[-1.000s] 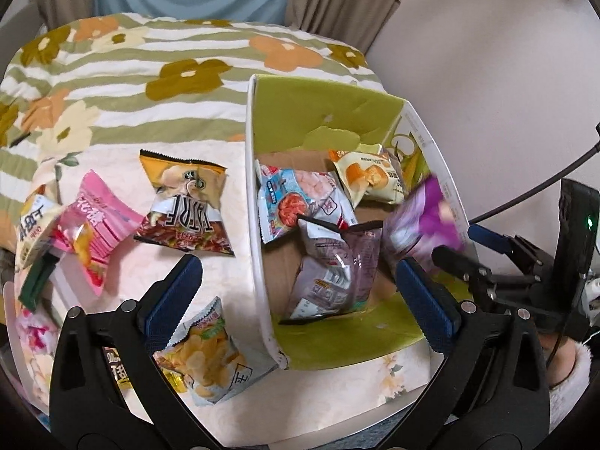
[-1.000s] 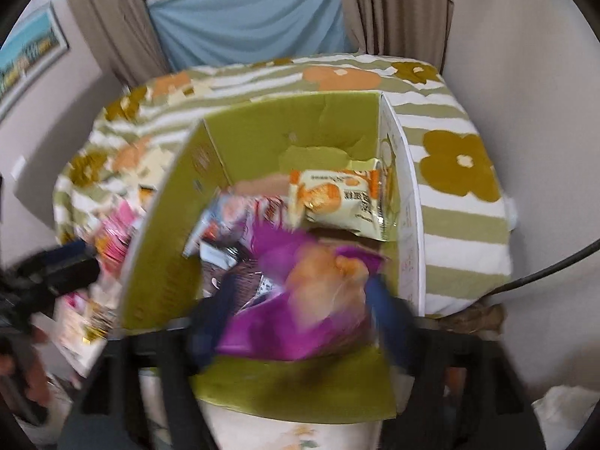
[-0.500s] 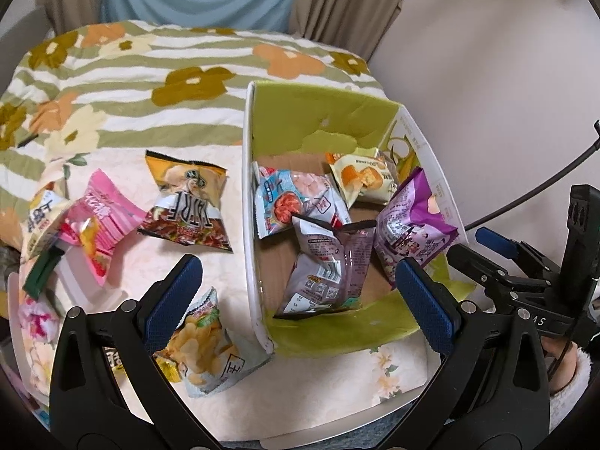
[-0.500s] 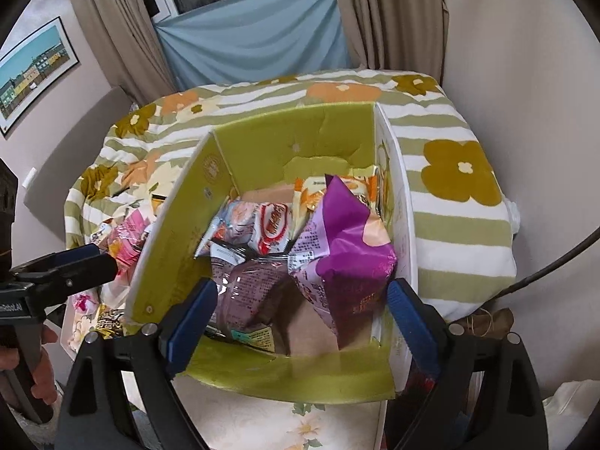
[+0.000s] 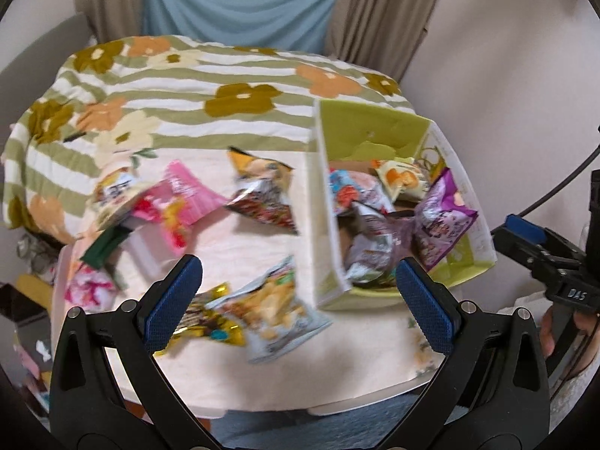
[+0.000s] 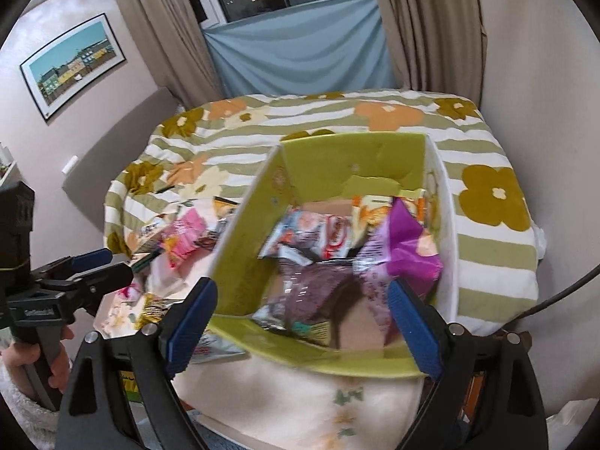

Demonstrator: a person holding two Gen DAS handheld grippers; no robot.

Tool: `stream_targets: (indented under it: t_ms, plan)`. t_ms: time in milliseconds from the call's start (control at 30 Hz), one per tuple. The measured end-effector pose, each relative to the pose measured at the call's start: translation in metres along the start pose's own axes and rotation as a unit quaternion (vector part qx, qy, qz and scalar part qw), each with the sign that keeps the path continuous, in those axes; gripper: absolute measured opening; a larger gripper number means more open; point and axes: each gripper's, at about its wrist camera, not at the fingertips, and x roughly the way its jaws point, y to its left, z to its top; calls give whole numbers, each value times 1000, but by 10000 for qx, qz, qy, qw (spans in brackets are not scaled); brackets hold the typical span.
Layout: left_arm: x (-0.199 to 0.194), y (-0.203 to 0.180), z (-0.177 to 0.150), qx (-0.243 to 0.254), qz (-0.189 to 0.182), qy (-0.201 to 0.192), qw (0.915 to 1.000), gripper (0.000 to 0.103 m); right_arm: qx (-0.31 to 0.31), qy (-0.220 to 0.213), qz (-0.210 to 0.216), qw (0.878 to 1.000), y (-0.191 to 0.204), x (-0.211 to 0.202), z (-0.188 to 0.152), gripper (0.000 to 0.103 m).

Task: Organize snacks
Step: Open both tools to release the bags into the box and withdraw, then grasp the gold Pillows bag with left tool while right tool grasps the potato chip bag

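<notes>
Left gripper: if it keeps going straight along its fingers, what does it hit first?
Likely the chip bag lying on the table between the open left gripper fingers, just left of the green box. Depth is unclear, so it might land on bare table beside it.

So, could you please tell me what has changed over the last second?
The purple snack bag, a blur between the right gripper jaws a second ago, now rests inside the green box; that gripper is open and has pulled back. The left gripper is open, as before. The snacks on the table lie where they were.
</notes>
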Motion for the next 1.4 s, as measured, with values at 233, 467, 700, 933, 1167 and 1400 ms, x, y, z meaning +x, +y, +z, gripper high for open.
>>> stream_targets:
  t_ms: [233, 467, 700, 933, 1167, 1400]
  plan:
    - [-12, 50, -13, 183, 0, 86, 9998, 102, -148, -161, -41, 9998, 55, -4, -12, 90]
    - [-11, 85, -29, 895, -279, 352, 9950, 102, 68, 1, -172, 9998, 107, 21, -27, 90]
    - [12, 101, -44, 1873, -637, 706, 9777, 102, 88, 162, -362, 9992, 145, 55, -49, 90]
    - [51, 111, -50, 2590, -1045, 1097, 9539, 98, 35, 242, -614, 9978, 170, 84, -67, 90]
    - [99, 112, -60, 3196, -1244, 1509, 9271, 84, -41, 421, -979, 9943, 178, 119, -86, 90]
    - [138, 114, -64, 3356, -1379, 1777, 9147, 74, -200, 698, -1080, 9915, 176, 150, -96, 90]
